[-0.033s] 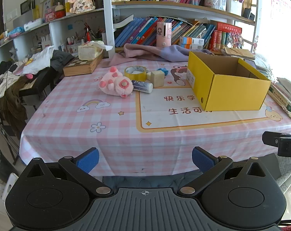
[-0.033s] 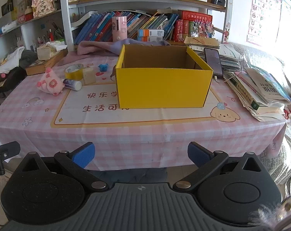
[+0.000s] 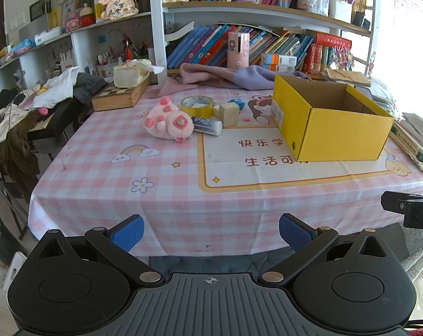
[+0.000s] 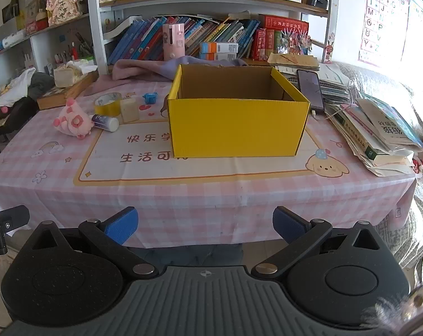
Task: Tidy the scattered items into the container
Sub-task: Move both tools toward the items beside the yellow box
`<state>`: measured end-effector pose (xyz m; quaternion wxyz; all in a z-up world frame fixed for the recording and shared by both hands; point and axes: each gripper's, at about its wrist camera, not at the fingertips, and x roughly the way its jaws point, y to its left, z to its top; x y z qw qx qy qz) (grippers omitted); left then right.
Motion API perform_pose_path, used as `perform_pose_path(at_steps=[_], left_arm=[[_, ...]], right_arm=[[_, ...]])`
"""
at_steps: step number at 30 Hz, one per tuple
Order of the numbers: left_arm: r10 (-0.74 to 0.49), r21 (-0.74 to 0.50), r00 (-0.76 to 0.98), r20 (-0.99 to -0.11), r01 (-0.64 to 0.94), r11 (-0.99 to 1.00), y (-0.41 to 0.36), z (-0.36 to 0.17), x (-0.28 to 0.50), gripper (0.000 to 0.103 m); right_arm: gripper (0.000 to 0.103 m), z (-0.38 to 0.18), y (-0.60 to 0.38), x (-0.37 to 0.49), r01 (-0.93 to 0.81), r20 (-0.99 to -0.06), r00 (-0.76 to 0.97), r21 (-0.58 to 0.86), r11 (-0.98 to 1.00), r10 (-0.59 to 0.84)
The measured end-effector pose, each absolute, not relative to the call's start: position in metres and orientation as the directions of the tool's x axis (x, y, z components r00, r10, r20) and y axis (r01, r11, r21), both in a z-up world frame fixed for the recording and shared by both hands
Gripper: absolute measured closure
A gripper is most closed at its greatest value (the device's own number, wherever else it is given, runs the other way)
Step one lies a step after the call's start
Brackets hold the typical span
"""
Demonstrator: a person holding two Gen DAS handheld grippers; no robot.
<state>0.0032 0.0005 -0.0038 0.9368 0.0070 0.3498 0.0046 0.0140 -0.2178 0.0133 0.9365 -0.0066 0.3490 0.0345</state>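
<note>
With both the left gripper (image 3: 210, 232) and right gripper (image 4: 205, 226) spread wide and empty short of the yellow box (image 4: 236, 124), I'd start with the pink plush (image 3: 168, 121) left of it, pinching its middle.

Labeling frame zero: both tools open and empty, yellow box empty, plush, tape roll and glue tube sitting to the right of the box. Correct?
One error: the plush, tape roll and glue tube sit to the left of the yellow box, not the right, as the right wrist view shows. The rest stands: left tool and right tool are open and empty, and what shows of the box interior is empty.
</note>
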Motion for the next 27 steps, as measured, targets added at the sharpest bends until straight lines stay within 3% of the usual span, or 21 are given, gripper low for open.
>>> perform_pose_path(at_steps=[27], left_arm=[[0.017, 0.022, 0.746, -0.665, -0.003, 1.000, 0.0023, -0.0066, 0.0115, 0.000]], right_arm=[[0.000, 0.0123, -0.2079, 0.0207, -0.108, -0.666, 0.742, -0.003, 0.994, 0.079]])
